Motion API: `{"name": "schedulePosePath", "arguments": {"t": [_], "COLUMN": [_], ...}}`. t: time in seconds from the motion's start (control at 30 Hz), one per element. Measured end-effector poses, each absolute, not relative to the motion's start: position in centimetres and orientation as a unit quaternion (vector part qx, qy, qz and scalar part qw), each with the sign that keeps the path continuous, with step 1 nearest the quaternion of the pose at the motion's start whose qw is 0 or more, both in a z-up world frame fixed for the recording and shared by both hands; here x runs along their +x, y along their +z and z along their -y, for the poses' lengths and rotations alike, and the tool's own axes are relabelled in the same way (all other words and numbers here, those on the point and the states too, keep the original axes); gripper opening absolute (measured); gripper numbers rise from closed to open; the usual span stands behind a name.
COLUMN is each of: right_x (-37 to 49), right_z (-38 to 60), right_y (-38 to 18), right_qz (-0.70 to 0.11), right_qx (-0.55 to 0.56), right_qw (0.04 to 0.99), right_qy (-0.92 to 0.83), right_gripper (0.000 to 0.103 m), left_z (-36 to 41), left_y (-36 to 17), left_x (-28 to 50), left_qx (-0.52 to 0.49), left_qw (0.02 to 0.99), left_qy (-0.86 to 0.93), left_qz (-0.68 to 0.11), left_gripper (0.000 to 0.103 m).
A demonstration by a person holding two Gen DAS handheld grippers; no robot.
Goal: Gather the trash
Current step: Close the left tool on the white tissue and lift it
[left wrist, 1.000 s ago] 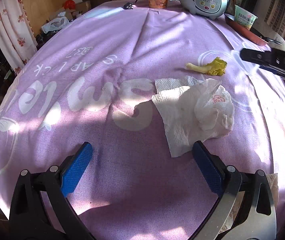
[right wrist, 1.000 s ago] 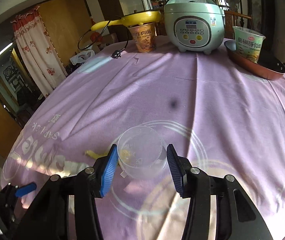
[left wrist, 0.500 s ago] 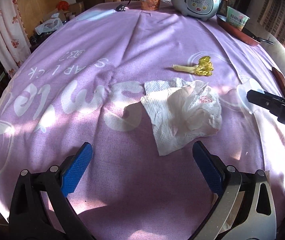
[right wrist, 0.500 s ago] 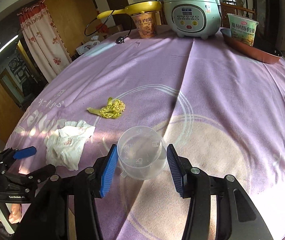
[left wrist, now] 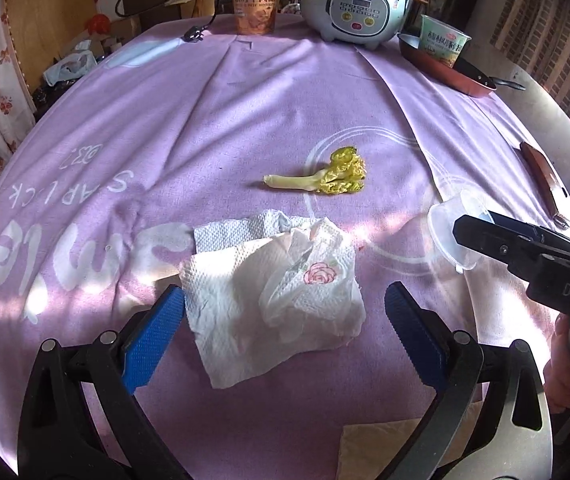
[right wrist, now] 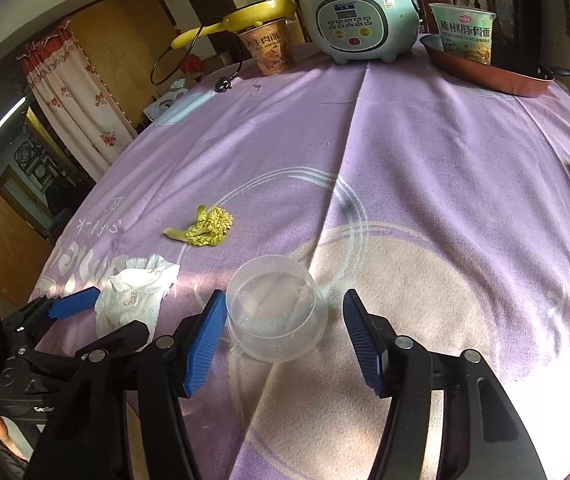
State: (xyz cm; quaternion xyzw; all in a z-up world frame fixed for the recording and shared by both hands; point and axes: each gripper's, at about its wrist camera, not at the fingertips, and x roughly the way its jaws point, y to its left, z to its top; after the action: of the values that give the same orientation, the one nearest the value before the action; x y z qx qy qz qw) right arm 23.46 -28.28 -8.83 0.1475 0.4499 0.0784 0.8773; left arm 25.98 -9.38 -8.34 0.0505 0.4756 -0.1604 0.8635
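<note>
A crumpled white paper napkin (left wrist: 277, 300) with a pink rose print lies on the purple tablecloth (left wrist: 245, 112), between the open pads of my left gripper (left wrist: 285, 332). A yellow-green vegetable scrap (left wrist: 325, 178) lies beyond it. A clear plastic cup (right wrist: 277, 316) rests on the cloth between the blue pads of my right gripper (right wrist: 285, 332), which stands open around it, the left pad close to its wall. The napkin also shows in the right wrist view (right wrist: 133, 300), as do the scrap (right wrist: 205, 228) and the left gripper (right wrist: 97, 316). The cup (left wrist: 451, 236) shows at right in the left wrist view.
At the table's far edge stand a rice cooker (left wrist: 355, 0), an orange noodle cup (left wrist: 255, 8) under a yellow pan, and a green noodle cup (left wrist: 443, 40) in a red pan (left wrist: 445, 72). A power plug (left wrist: 193, 34) and a knife (left wrist: 543, 180) lie on the cloth.
The right gripper carried the clear cup back toward the table's near right side, set it on the cloth and opened. The left gripper moved forward, its pads now flanking the napkin.
</note>
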Motion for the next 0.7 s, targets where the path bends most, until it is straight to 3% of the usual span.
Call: {"name": "schedulePosePath", "arguments": {"t": [0.13,0.3,0.47,0.7], "right_x": [23.4,23.3,23.4,23.4], "right_z": [28.4,28.5,28.4,28.3], "right_y": [-8.6,-8.6,-8.6,-8.6], "right_qz": [-0.447,-0.446,-0.447,-0.448], "right_qx": [0.155,0.158,0.157,0.155], "right_qw": [0.878,0.877,0.877,0.877], "right_qy": [0.079,0.08,0.08,0.081], "right_gripper": [0.064,0.064,0.064,0.064], "left_z": [9.3,9.0,8.8,7.1], "left_y": [-8.4,-8.6,-8.4,-8.0], "left_x": [26.2,26.2,25.5,25.8], "left_qx": [0.045,0.035,0.029,-0.021], "left_qw": [0.867,0.868,0.873,0.875], "left_qy": [-0.155,-0.152,-0.161,-0.16], "left_qz": [-0.471,-0.472,-0.46,-0.456], "left_gripper": [0.09,0.055,0.033,0.027]}}
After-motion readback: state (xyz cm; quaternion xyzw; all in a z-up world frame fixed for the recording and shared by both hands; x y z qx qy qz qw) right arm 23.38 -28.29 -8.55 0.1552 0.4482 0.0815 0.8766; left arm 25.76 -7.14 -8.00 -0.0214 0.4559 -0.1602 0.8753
